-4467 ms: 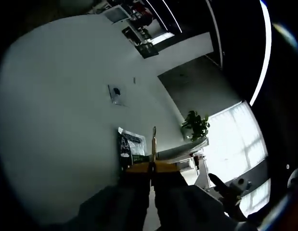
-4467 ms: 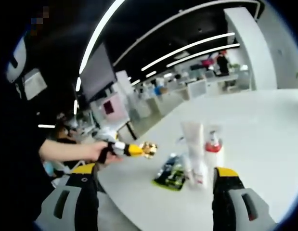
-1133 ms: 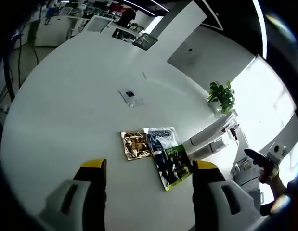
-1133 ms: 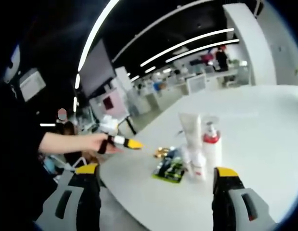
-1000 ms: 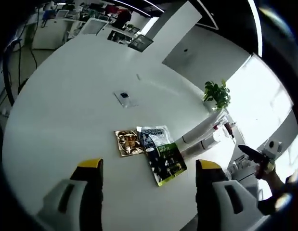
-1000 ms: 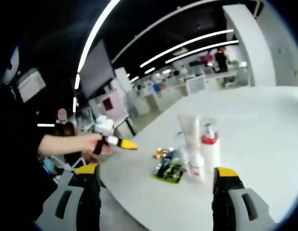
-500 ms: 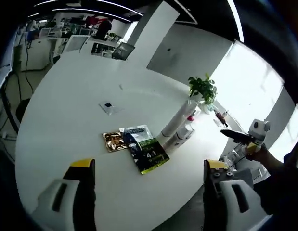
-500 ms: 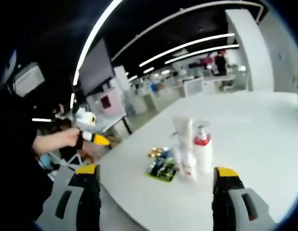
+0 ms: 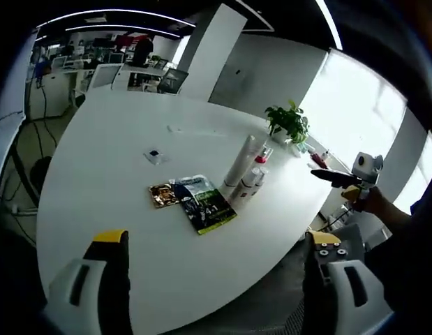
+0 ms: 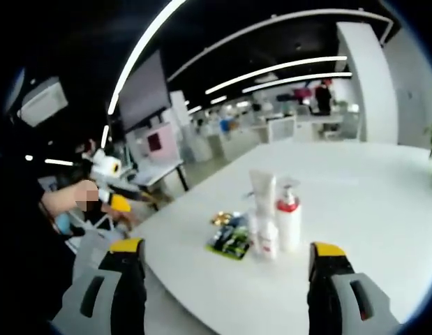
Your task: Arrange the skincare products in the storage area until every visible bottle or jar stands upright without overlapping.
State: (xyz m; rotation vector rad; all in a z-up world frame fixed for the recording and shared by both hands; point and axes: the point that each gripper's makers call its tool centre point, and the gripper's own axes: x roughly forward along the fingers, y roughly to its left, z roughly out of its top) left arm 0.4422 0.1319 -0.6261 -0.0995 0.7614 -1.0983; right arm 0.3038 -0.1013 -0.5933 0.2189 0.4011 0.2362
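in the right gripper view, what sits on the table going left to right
gold sachet → green-and-black sachet → white tube → pump bottle with the red collar

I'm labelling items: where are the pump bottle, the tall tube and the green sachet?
pump bottle (image 10: 288, 220), right gripper view, white body
tall tube (image 10: 261, 190), right gripper view, upper body
green sachet (image 9: 210, 209), left gripper view, printed face

The round white table (image 9: 111, 174) lies bare on most of its top. Near one edge, a tall white tube (image 10: 261, 199), a red-capped pump bottle (image 10: 288, 220) and a small white bottle (image 10: 266, 241) stand clustered, with flat dark and gold sachets (image 9: 195, 199) just beside them.
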